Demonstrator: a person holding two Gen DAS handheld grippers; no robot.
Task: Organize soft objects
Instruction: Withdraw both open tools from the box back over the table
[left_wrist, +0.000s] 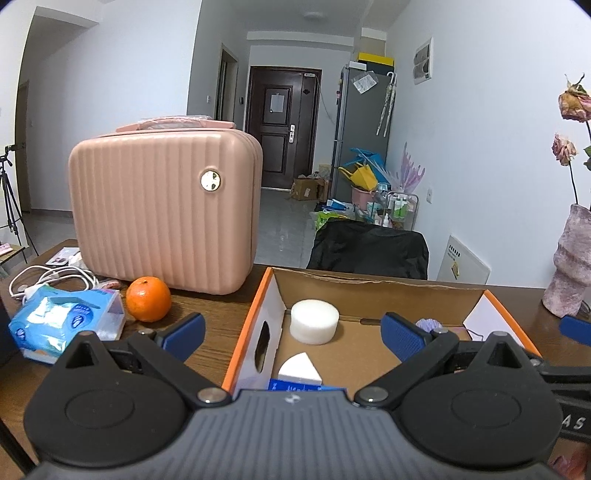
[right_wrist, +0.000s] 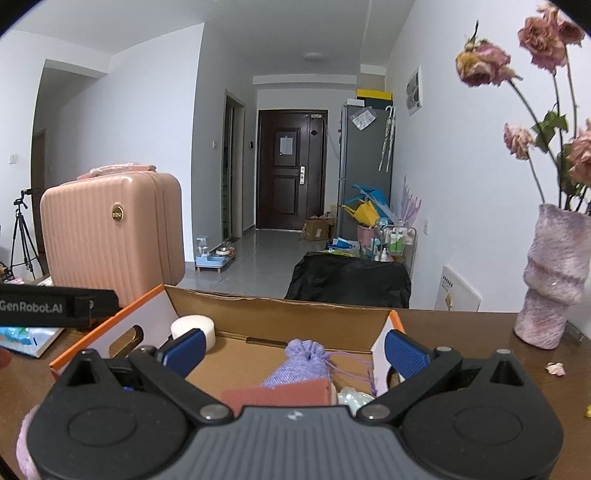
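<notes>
An orange-rimmed cardboard box (left_wrist: 255, 295) (right_wrist: 280, 302) lies open on the wooden table. Inside rest a round white sponge (left_wrist: 314, 321) (right_wrist: 194, 328), a white wedge sponge (left_wrist: 299, 369), a lilac drawstring pouch (right_wrist: 299, 363) and a folded pink cloth (right_wrist: 277, 397). My left gripper (left_wrist: 293, 338) hovers open over the box's left part, nothing between its blue pads. Open too, my right gripper (right_wrist: 293, 350) hangs above the pouch and cloth without touching them. A blue tissue pack (left_wrist: 66, 323) lies on the table left of the box.
A pink ribbed case (left_wrist: 162, 210) (right_wrist: 107, 236) stands upright behind the box's left side. An orange (left_wrist: 149, 299) and white cables (left_wrist: 51, 278) lie near it. A fuzzy pink vase (right_wrist: 554, 280) with dried roses stands at the right.
</notes>
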